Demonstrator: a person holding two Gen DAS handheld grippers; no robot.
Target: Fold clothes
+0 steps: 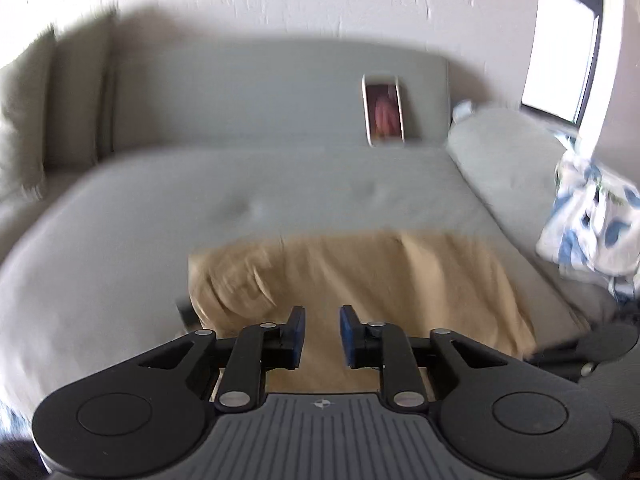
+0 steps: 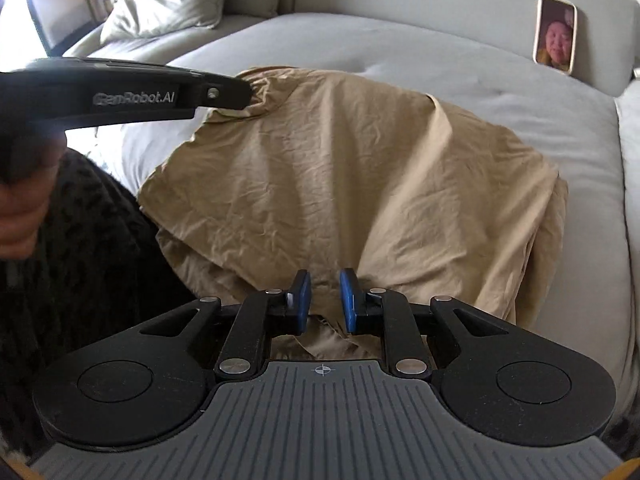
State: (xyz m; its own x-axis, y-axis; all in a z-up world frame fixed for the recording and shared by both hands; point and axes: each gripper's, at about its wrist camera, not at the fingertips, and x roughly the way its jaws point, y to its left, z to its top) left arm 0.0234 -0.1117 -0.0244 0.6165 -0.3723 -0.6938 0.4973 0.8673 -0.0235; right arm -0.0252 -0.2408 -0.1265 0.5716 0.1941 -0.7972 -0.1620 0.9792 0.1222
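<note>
Crumpled tan cotton garment [image 2: 348, 184] lies spread on the grey upholstered sofa seat [image 2: 400, 48], partly folded; left gripper [image 1: 322, 330] and right gripper [image 2: 324, 300] hover over its near edge, jaws narrowly parted, empty, apparently positioned for regrasping.

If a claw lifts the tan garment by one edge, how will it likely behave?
The tan garment is thin and heavily creased, so it will probably drape limply rather than hold shape. Its layered folds near the right claw may slide apart. It looks light, so it may drag across the grey sofa.
</note>
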